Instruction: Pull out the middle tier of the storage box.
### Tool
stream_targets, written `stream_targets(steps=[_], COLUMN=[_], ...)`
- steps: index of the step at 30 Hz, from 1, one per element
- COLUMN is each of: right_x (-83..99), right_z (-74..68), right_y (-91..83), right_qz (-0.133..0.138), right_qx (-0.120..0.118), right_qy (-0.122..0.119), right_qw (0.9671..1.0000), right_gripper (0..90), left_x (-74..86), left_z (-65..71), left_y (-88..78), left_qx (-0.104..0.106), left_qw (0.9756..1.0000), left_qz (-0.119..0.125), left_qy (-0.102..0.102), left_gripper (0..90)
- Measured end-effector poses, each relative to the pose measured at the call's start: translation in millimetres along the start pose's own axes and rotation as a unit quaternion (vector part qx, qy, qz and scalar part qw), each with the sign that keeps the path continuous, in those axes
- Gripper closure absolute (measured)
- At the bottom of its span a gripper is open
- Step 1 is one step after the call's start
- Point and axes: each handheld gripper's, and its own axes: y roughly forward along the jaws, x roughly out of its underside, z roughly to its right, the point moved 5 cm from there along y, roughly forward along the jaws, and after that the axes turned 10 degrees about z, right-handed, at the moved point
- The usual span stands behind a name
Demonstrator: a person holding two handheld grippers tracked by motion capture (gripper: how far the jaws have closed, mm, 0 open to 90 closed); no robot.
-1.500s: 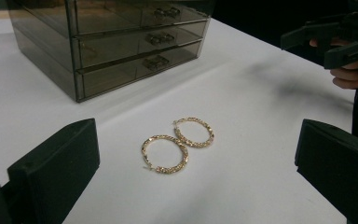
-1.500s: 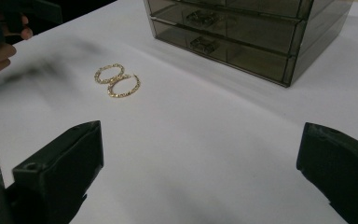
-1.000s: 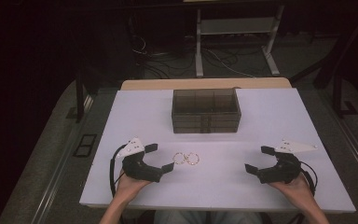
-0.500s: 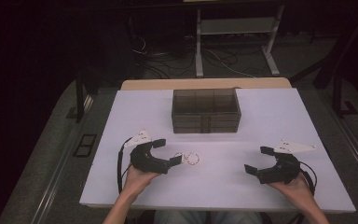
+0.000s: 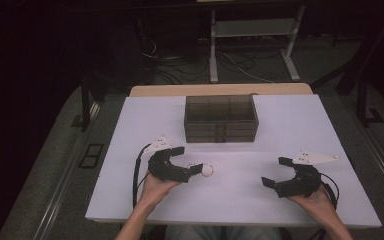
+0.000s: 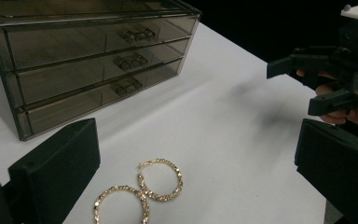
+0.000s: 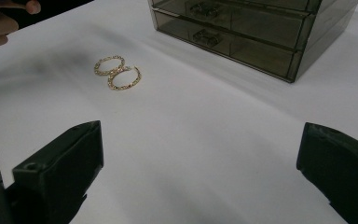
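With our left gripper [image 5: 192,162] spread wide around the two gold hoop earrings [image 6: 140,193] (overlapping at six o'clock), we risk pinching both, while our right gripper [image 5: 272,172] waits spread.

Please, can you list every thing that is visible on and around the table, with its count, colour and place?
hoop earrings: 2, gold, on the table, side by side, in front of the left claw
drawer box: 1, smoky clear, three drawers, table's far middle
table: 1, white top
metal stand: 1, pale, on the floor behind the table
left claw: 1, black, open, beside the earrings
right claw: 1, black, open, table's near right
hands: 2, holding the claws
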Motion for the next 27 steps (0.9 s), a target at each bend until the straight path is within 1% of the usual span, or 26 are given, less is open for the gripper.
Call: stream_targets(steps=[3, 6, 8, 9, 10, 12, 13, 14, 16, 20, 21, 22, 23, 24, 25, 27], right_x=[0.1, 0.0, 0.0, 0.1, 0.1, 0.3, 0.3, 0.3, 0.4, 0.4, 0.4, 0.4, 0.5, 0.5, 0.5, 0.3], right_z=[-0.2, -0.4, -0.4, -0.4, -0.4, -0.8, -1.0, -1.0, -0.9, -0.6, -0.4, -0.4, -0.2, -0.2, 0.0, 0.5], right_y=[0.1, 0.2, 0.3, 0.5, 0.5, 0.6, 0.6, 0.7, 0.8, 0.6, 0.6, 0.6, 0.3, 0.3, 0.3, 0.0], right_qz=[0.000, 0.000, 0.000, -0.001, -0.001, -0.002, -0.002, -0.002, -0.003, -0.003, -0.002, -0.002, -0.003, -0.003, -0.002, -0.001], right_qx=[0.000, 0.000, 0.000, 0.000, 0.000, 0.000, 0.000, 0.000, 0.000, 0.001, 0.002, 0.002, 0.003, 0.003, 0.003, 0.004], right_qy=[-0.001, -0.001, 0.000, -0.001, -0.001, -0.001, -0.001, -0.002, -0.002, -0.002, -0.002, -0.002, -0.002, -0.002, -0.003, -0.003], right_qw=[1.0000, 1.0000, 1.0000, 1.0000, 1.0000, 1.0000, 1.0000, 1.0000, 1.0000, 1.0000, 1.0000, 1.0000, 1.0000, 1.0000, 1.0000, 1.0000], right_gripper=[0.0, 0.0, 0.0, 0.0, 0.0, 0.0, 0.0, 0.0, 0.0, 0.0, 0.0, 0.0, 0.0, 0.0, 0.0, 0.0], left_x=[-0.8, -2.1, -2.9, -3.4, -3.4, -4.1, -4.5, -4.7, -4.7, -5.5, -6.2, -6.2, -6.5, -6.5, -6.6, -6.5], left_z=[0.0, -1.0, -2.7, -4.6, -4.6, -6.0, -7.2, -7.6, -9.3, -10.4, -10.4, -10.4, -10.6, -10.6, -11.0, -11.1], left_y=[3.8, 7.8, 11.3, 13.8, 13.8, 16.4, 17.6, 19.0, 20.8, 25.3, 28.3, 28.3, 31.2, 31.2, 32.4, 34.8], left_qx=[-0.002, -0.004, -0.007, -0.006, -0.006, -0.008, -0.008, -0.009, -0.011, -0.015, -0.013, -0.013, -0.014, -0.014, -0.015, -0.016], left_qw=[1.0000, 0.9995, 0.9986, 0.9975, 0.9975, 0.9959, 0.9957, 0.9949, 0.9943, 0.9915, 0.9894, 0.9894, 0.9874, 0.9874, 0.9867, 0.9846], left_qz=[0.004, 0.011, 0.015, 0.020, 0.020, 0.025, 0.028, 0.032, 0.032, 0.048, 0.058, 0.058, 0.064, 0.064, 0.067, 0.071], left_qy=[-0.009, -0.029, -0.051, -0.067, -0.067, -0.086, -0.088, -0.095, -0.101, -0.120, -0.133, -0.133, -0.144, -0.144, -0.147, -0.159], left_gripper=[0.0, 0.0, 0.0, 0.0, 0.0, 0.0, 0.0, 0.0, 0.0, 0.0, 0.0, 0.0, 0.0, 0.0, 0.0, 0.0])
